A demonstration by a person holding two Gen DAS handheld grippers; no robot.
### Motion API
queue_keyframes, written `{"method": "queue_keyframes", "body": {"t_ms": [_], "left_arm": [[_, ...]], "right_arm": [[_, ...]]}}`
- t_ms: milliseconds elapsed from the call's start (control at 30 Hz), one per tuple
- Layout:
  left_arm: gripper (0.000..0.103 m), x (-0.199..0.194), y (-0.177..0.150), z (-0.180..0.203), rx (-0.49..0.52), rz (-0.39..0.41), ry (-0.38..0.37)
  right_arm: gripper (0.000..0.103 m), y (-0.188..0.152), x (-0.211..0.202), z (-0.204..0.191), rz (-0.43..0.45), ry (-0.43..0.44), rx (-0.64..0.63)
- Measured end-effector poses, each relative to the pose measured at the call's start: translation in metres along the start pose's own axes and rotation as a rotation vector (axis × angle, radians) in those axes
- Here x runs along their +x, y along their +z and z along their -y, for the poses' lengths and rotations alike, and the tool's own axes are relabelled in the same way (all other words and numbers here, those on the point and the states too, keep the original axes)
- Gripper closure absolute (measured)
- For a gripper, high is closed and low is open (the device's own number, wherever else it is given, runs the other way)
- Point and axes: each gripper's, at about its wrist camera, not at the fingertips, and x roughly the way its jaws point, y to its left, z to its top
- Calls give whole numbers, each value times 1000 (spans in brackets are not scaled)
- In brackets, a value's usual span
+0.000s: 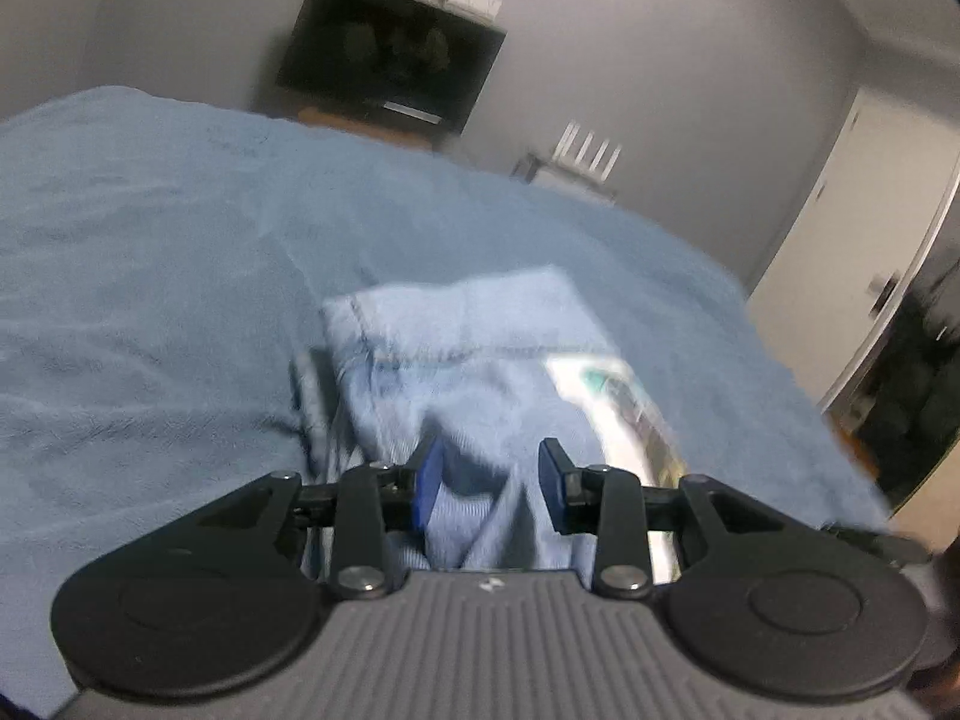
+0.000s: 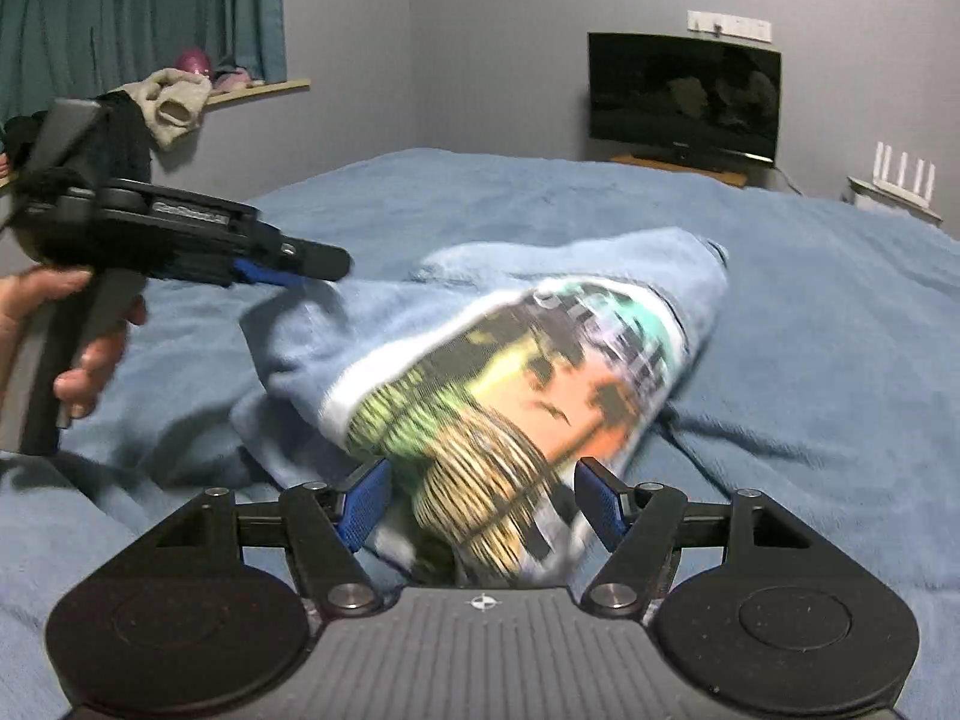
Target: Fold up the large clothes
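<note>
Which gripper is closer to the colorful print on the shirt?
Right. The right gripper has the print bunched between its fingers. The left gripper straddles plain blue fabric of the shirt, with the print off to its right side.

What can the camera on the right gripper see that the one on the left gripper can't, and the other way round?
Only the right wrist view shows the teal curtain, the wooden shelf with heaped clothes, the person's hand holding the left gripper, and the full colourful print on the light blue T-shirt. Only the left wrist view shows the white door and a dark doorway. Both show the blue bedspread, the black television, the white router and the shirt.
</note>
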Motion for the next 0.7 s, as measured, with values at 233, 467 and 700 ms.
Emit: {"method": "queue_keyframes", "body": {"t_ms": [233, 467, 700], "left_arm": [[77, 5, -18, 2, 14, -90, 95], [86, 0, -30, -27, -149, -123, 117], [83, 3, -31, -29, -177, -132, 135]], "right_arm": [[33, -12, 15, 3, 13, 9, 11], [56, -24, 22, 14, -35, -4, 0], [63, -25, 21, 34, -73, 68, 59]]}}
